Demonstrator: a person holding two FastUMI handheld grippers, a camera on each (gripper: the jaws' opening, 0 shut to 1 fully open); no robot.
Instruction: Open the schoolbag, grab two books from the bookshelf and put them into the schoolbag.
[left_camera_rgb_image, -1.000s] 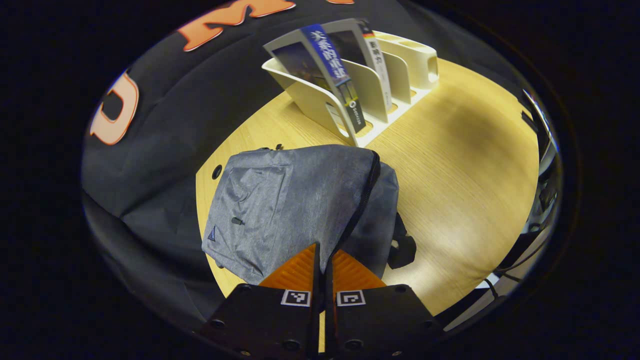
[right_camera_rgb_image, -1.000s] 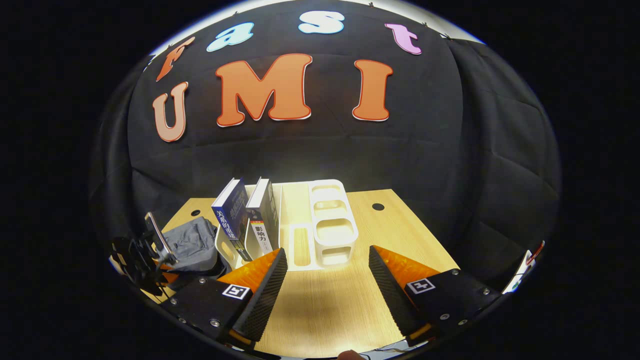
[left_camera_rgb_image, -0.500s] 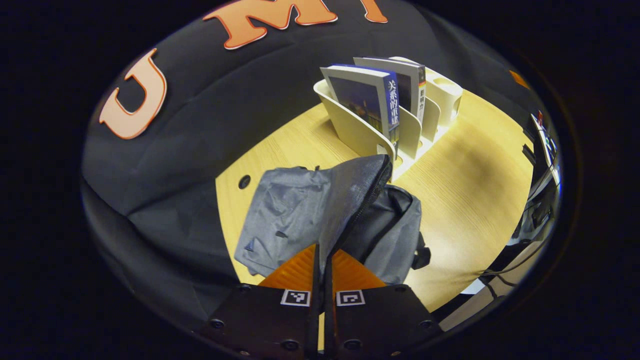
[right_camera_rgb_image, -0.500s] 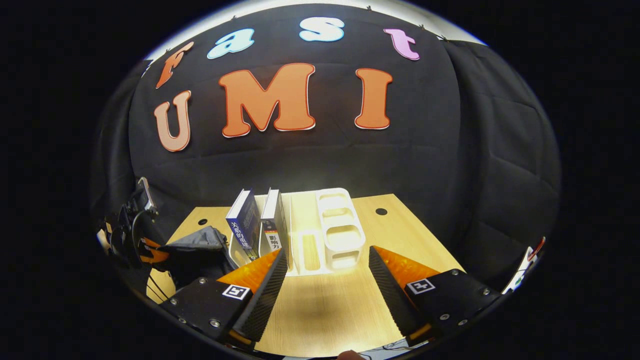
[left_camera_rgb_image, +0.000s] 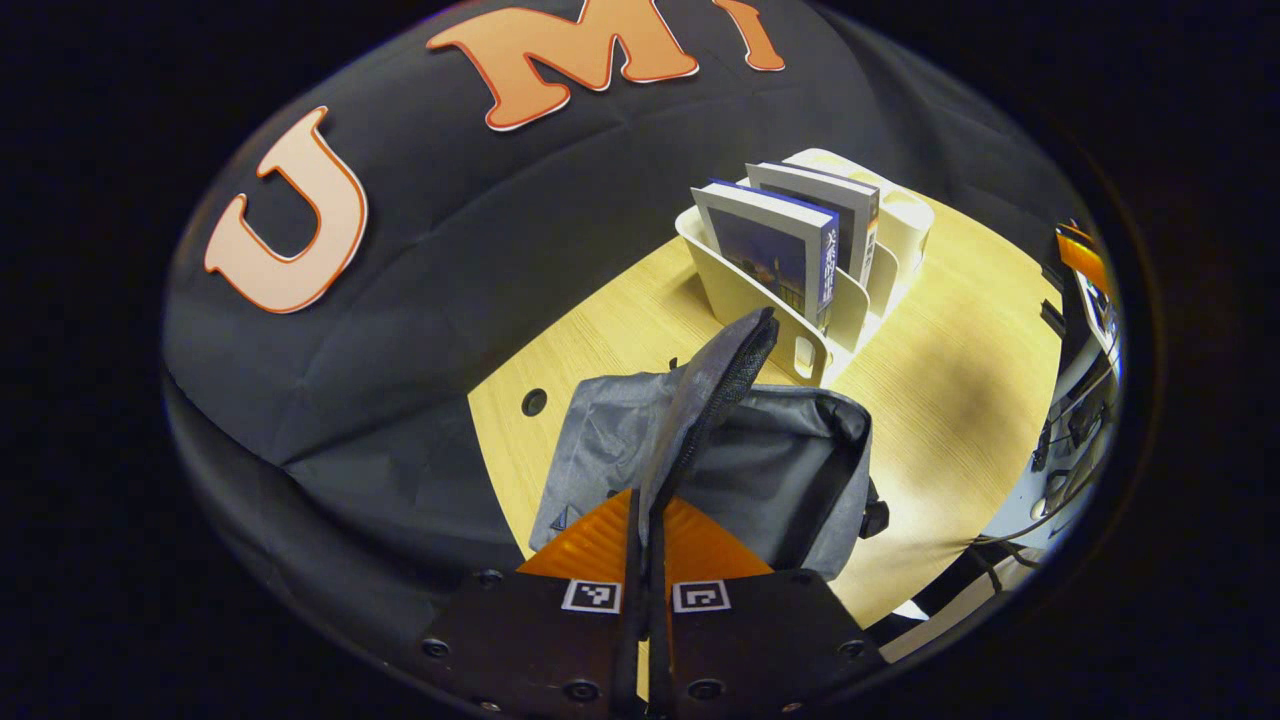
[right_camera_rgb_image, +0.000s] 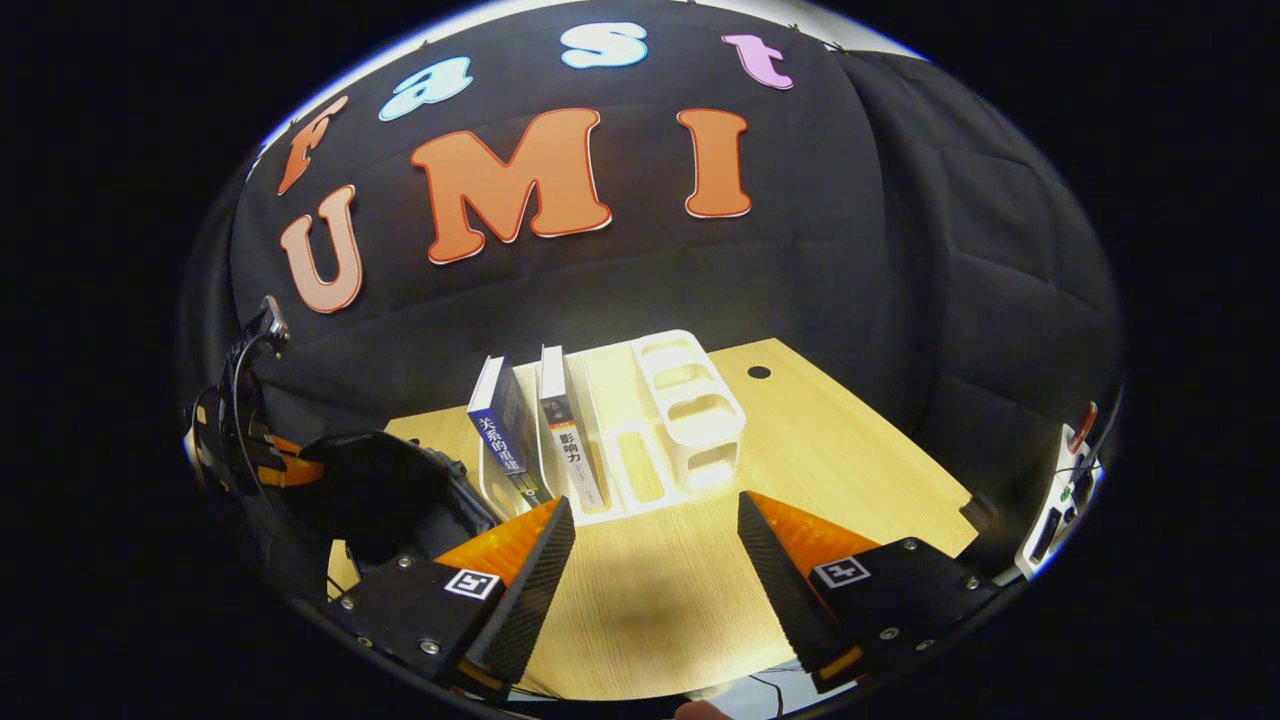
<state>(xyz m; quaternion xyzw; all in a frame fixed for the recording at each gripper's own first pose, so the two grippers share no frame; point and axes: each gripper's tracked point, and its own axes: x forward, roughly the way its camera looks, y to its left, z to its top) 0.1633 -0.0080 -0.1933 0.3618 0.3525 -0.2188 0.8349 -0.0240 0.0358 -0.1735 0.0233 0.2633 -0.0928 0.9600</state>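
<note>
Black cloth hangs behind a light wooden table (right_camera_rgb_image: 800, 440). On the table stands my white bookshelf (right_camera_rgb_image: 690, 420), and two books lean in its slots: a blue book (right_camera_rgb_image: 497, 425) and a white book (right_camera_rgb_image: 566, 440) just beside it. Both books are also seen from my left gripper view, with the blue book (left_camera_rgb_image: 775, 255) in front and the white book (left_camera_rgb_image: 835, 205) behind it. The rest of the slots hold nothing.

My grey schoolbag (left_camera_rgb_image: 760, 470) lies on the table, near the bookshelf. My left gripper (left_camera_rgb_image: 645, 520) has its fingers pinched tight on the bag's top flap at the zipper edge. The flap (left_camera_rgb_image: 715, 380) stands up tall and the bag's mouth gapes open beside it. The raised flap covers a bit of the bookshelf's near end.

My right gripper (right_camera_rgb_image: 655, 555) has its fingers spread wide with nothing between them. It hangs over bare table in front of the bookshelf. Far to its left I can see the left gripper (right_camera_rgb_image: 250, 450) and the dark, lifted bag (right_camera_rgb_image: 375, 490).

A moment ago the flap was lower and the bag lay flatter. Now it is pulled higher and the opening is wider.
</note>
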